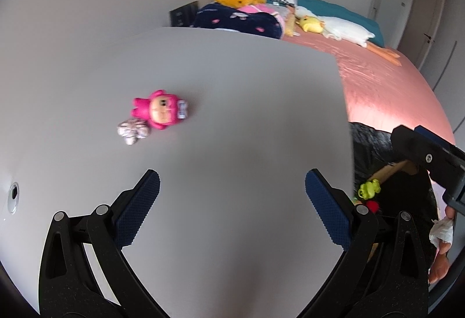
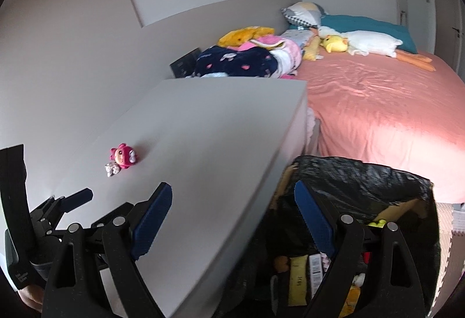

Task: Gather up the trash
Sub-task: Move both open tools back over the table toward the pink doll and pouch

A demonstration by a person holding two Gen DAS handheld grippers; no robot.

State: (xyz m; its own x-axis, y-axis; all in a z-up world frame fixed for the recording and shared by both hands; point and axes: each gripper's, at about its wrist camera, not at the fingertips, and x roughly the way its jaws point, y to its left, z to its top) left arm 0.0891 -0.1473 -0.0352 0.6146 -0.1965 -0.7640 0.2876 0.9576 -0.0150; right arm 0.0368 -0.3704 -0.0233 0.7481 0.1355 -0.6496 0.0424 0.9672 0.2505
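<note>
A small crumpled white-and-pink piece [image 1: 133, 130] lies on the grey table [image 1: 232, 80], touching a pink doll [image 1: 159, 110]. My left gripper [image 1: 232, 196] hovers over the table short of them, open, with nothing between its fingers. My right gripper [image 2: 232, 196] is open and empty too, straddling the table's right edge [image 2: 279, 167] and a bin lined with a black bag [image 2: 363, 175]. Packets and wrappers [image 2: 299, 280] lie inside the bin. The doll [image 2: 123, 156] and the crumpled piece [image 2: 112, 169] show far left in the right wrist view.
A bed with a pink sheet [image 2: 377, 114] runs along the right, with piled clothes and plush toys [image 2: 247, 56] at its head. The wall [image 1: 87, 13] stands close behind the table. A hand [image 1: 438, 260] holds the right gripper's body [image 1: 427, 158] beside the bag.
</note>
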